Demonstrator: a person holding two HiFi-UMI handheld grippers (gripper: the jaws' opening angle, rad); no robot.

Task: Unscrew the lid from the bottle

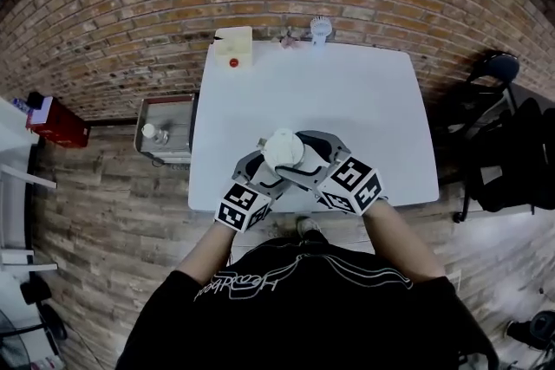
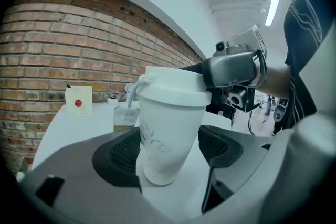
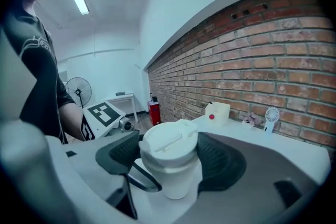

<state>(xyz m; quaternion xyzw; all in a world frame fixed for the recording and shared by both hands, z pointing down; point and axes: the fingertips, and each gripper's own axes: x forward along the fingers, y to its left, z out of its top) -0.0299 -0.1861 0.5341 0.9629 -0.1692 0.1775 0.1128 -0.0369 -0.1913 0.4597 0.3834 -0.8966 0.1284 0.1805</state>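
Observation:
A white bottle (image 1: 283,150) with a white flip-spout lid stands near the front edge of the white table (image 1: 364,100). My left gripper (image 1: 264,167) comes from the lower left, its pads against the bottle's body (image 2: 168,139). In the left gripper view the left gripper (image 2: 168,153) clasps the lower half. My right gripper (image 1: 302,153) comes from the lower right at lid height. In the right gripper view the lid (image 3: 169,143) sits between the right gripper's (image 3: 170,157) pads, which touch its rim on both sides.
A cream box with a red button (image 1: 233,48) and a small white fan (image 1: 321,29) stand at the table's far edge by the brick wall. A metal cart (image 1: 166,127) is left of the table. A black chair (image 1: 499,152) is at the right.

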